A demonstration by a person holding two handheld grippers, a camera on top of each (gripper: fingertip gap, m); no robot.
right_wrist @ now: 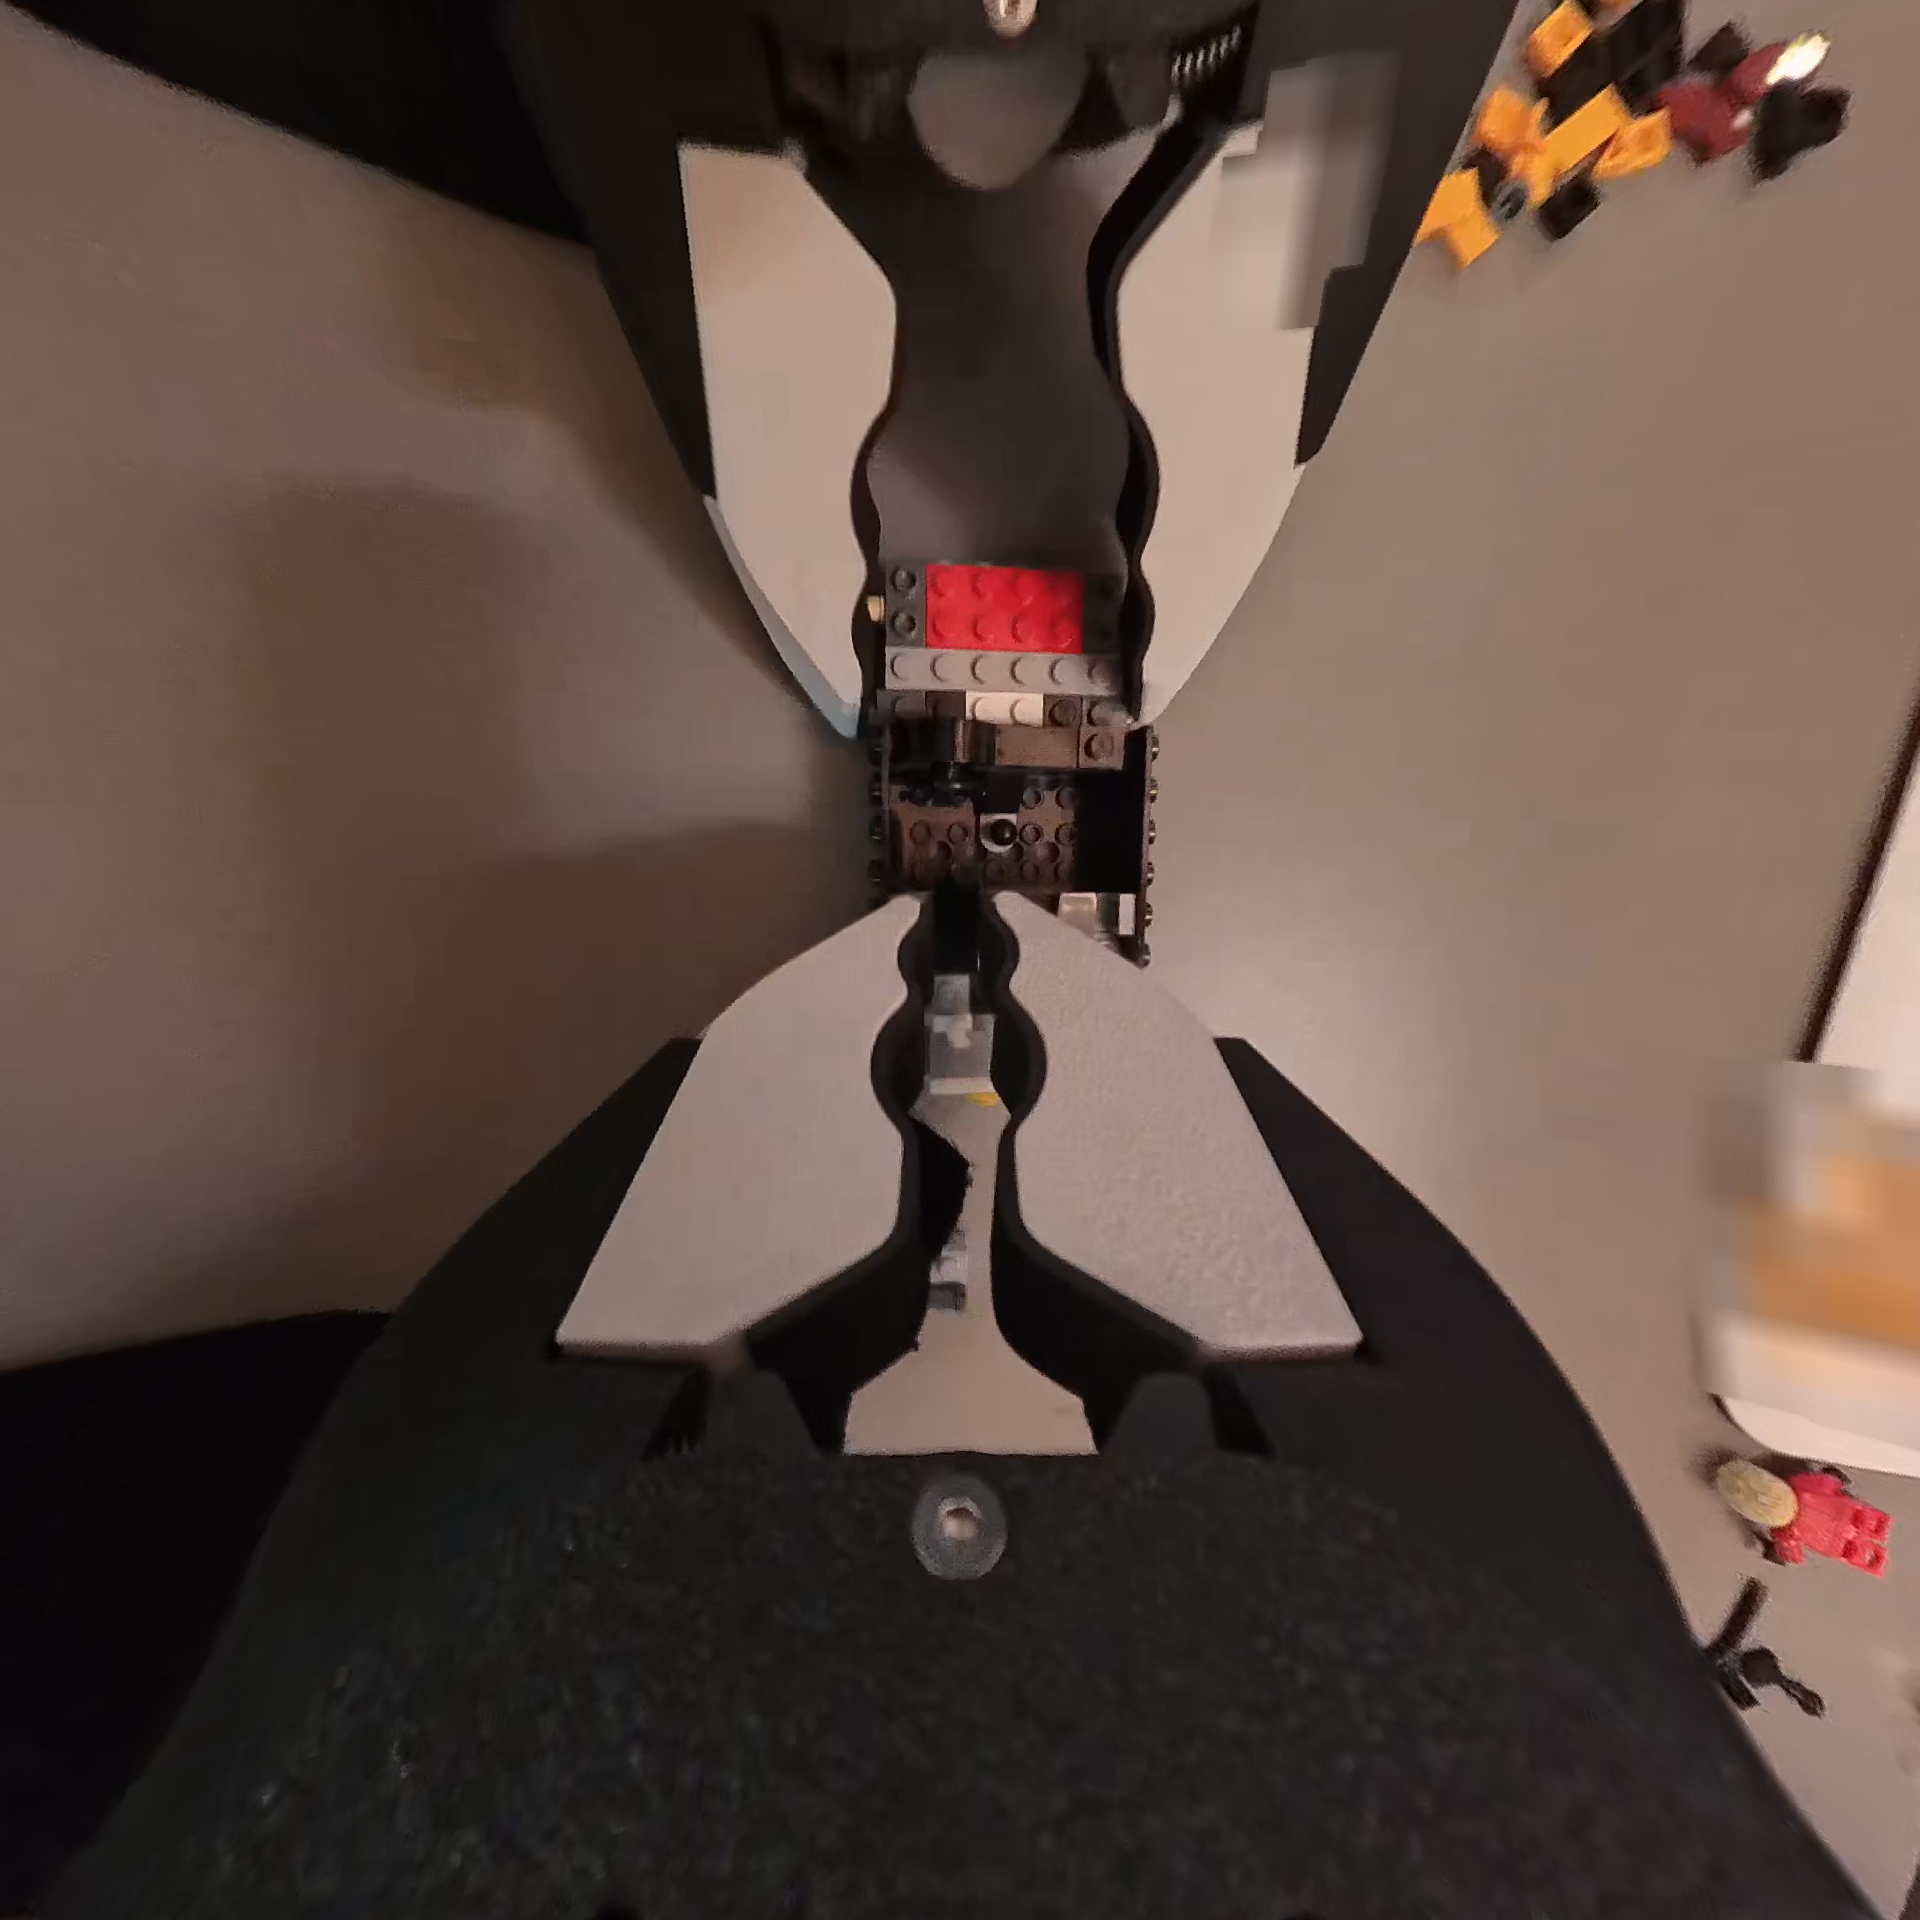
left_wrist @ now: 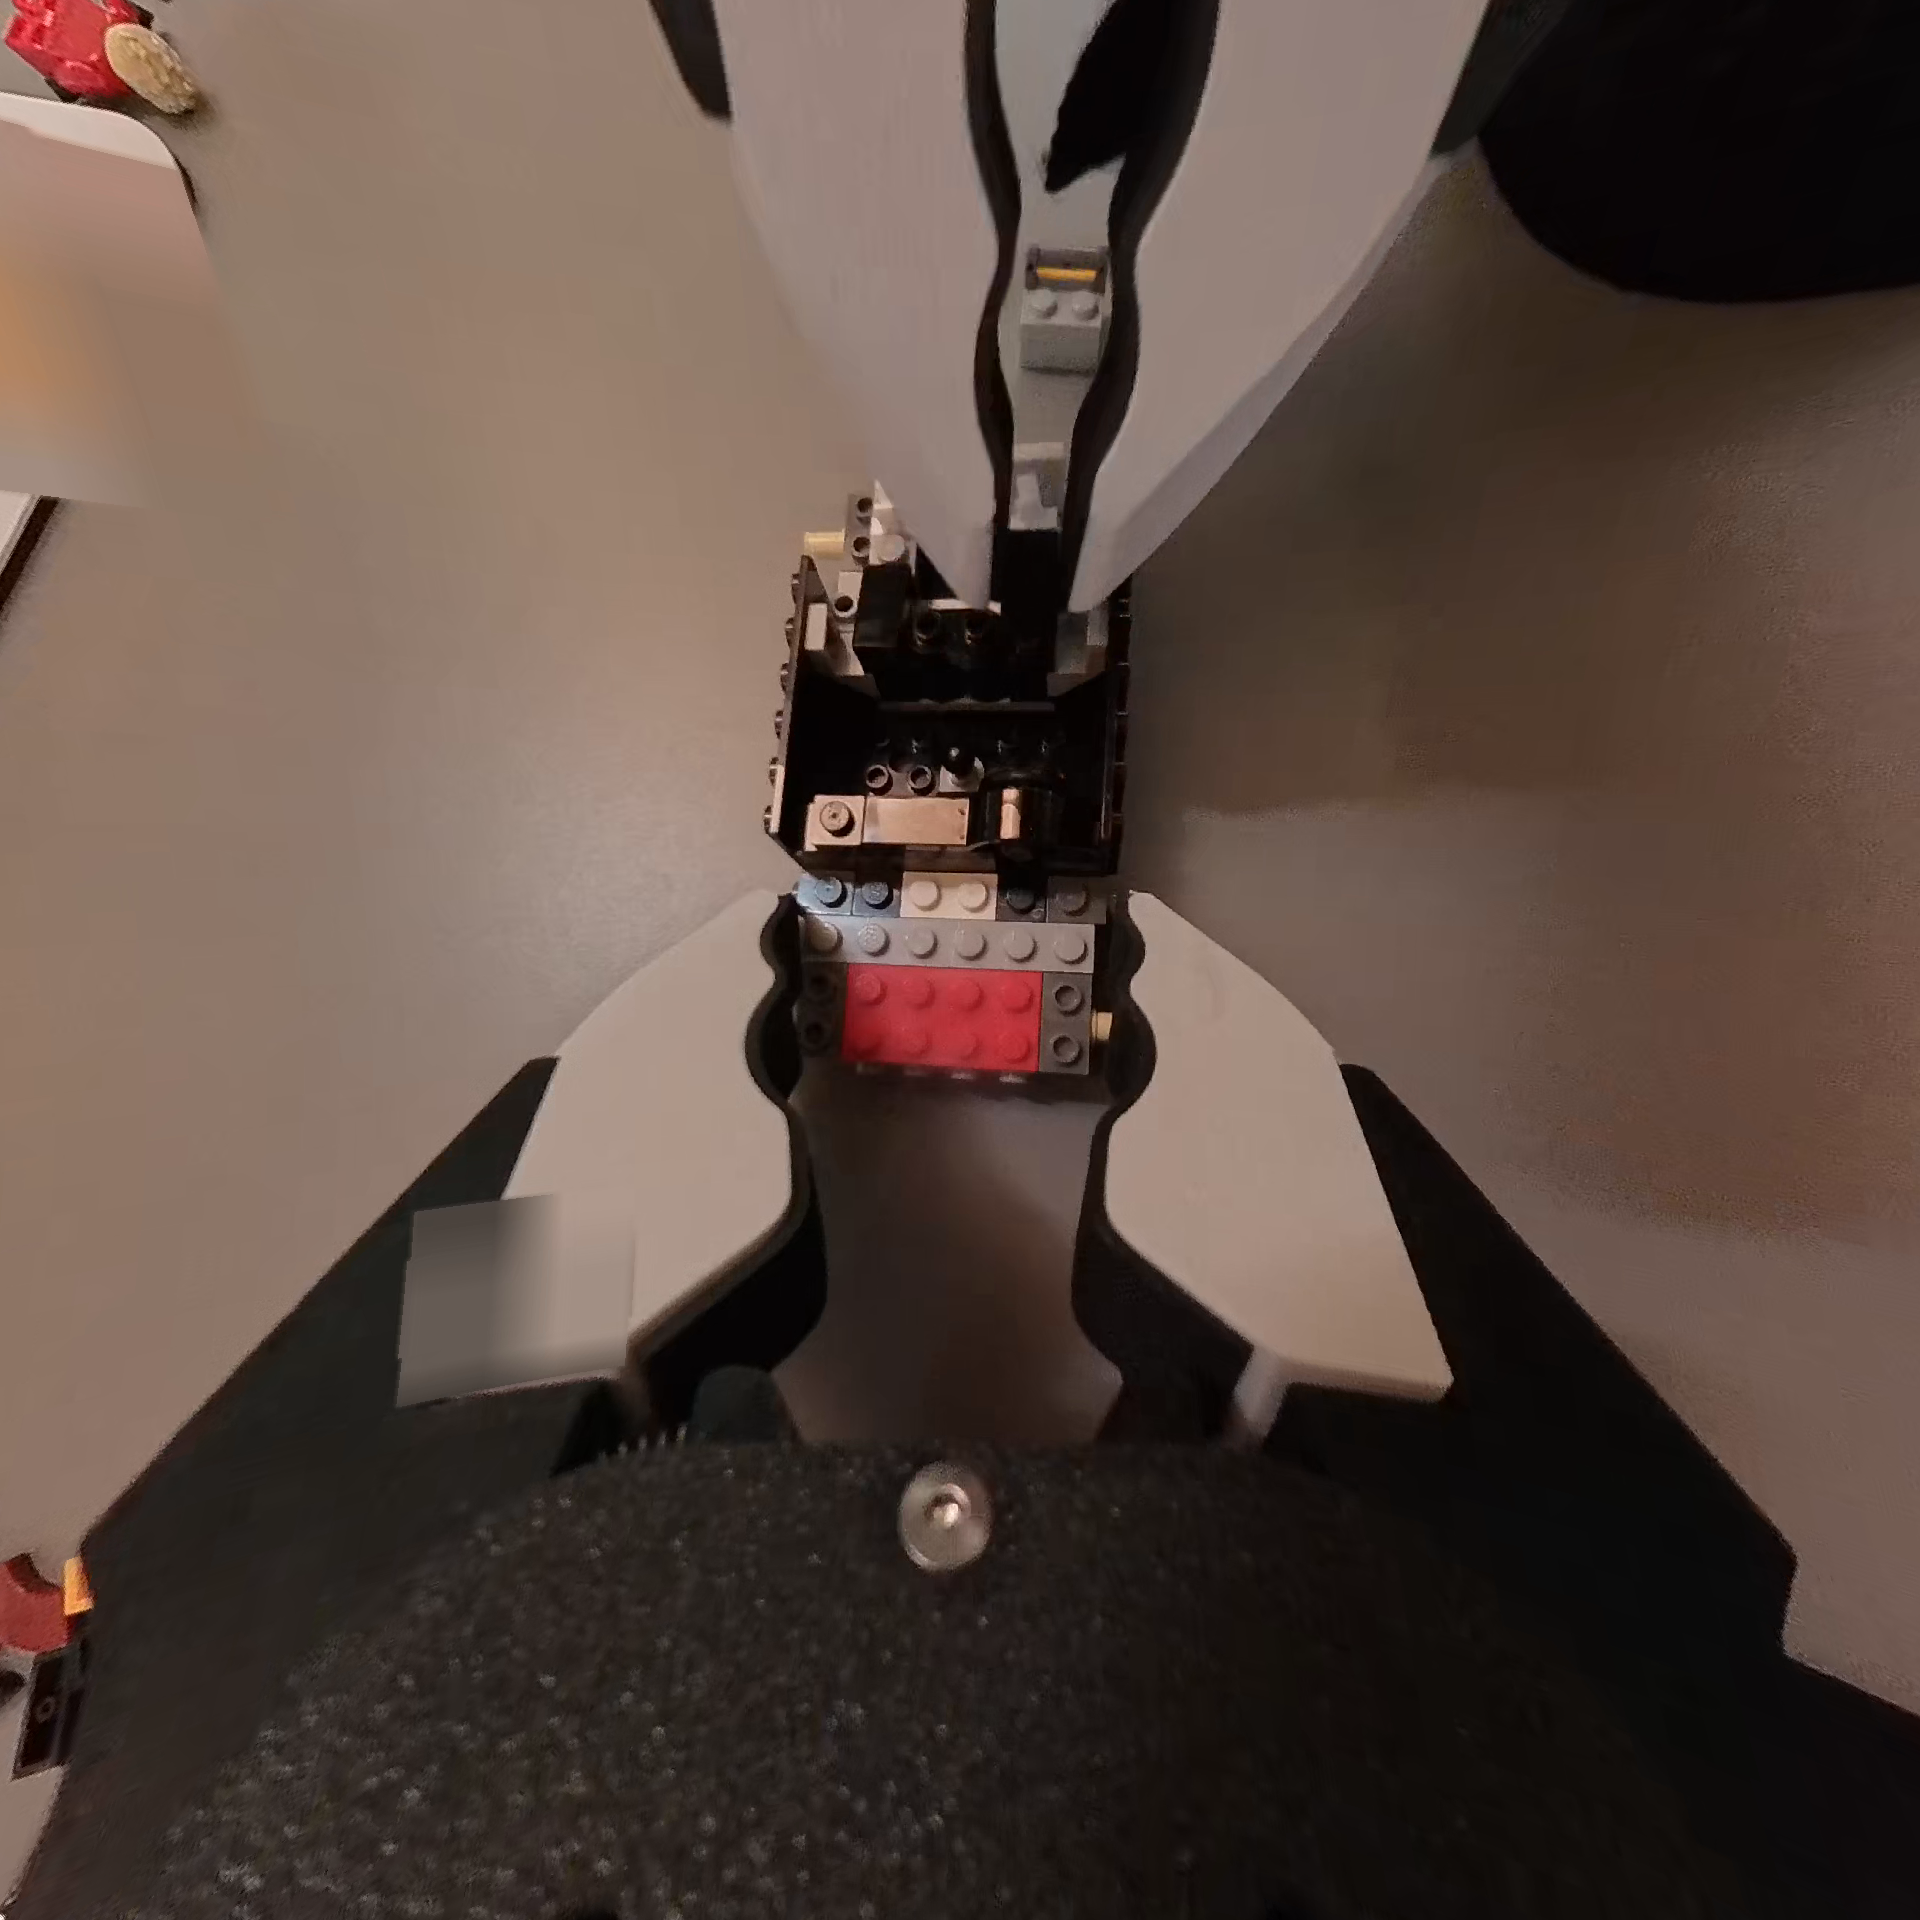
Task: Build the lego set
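Note:
A part-built lego model [left_wrist: 956,790] with a black body, grey plates and a red brick [left_wrist: 940,1018] is held over the grey table. My left gripper [left_wrist: 951,966] is shut on its red-brick end. My right gripper [right_wrist: 956,914] comes from the opposite side and is shut on a narrow grey and black piece [right_wrist: 954,1039]. The black tip of that piece meets the open black end of the model [right_wrist: 997,821]. In the left wrist view the right gripper [left_wrist: 1029,582] comes down from the top with the grey piece [left_wrist: 1060,312] between its fingers. The left gripper [right_wrist: 1003,675] shows at the top of the right wrist view.
Loose orange and black pieces [right_wrist: 1548,135] and dark red ones [right_wrist: 1725,104] lie at the top right of the table. A red piece with a tan disc [right_wrist: 1829,1527], a small black part [right_wrist: 1756,1673] and a white booklet [right_wrist: 1860,1299] lie at the right. My hands' fingertips stand some 5 cm from each other.

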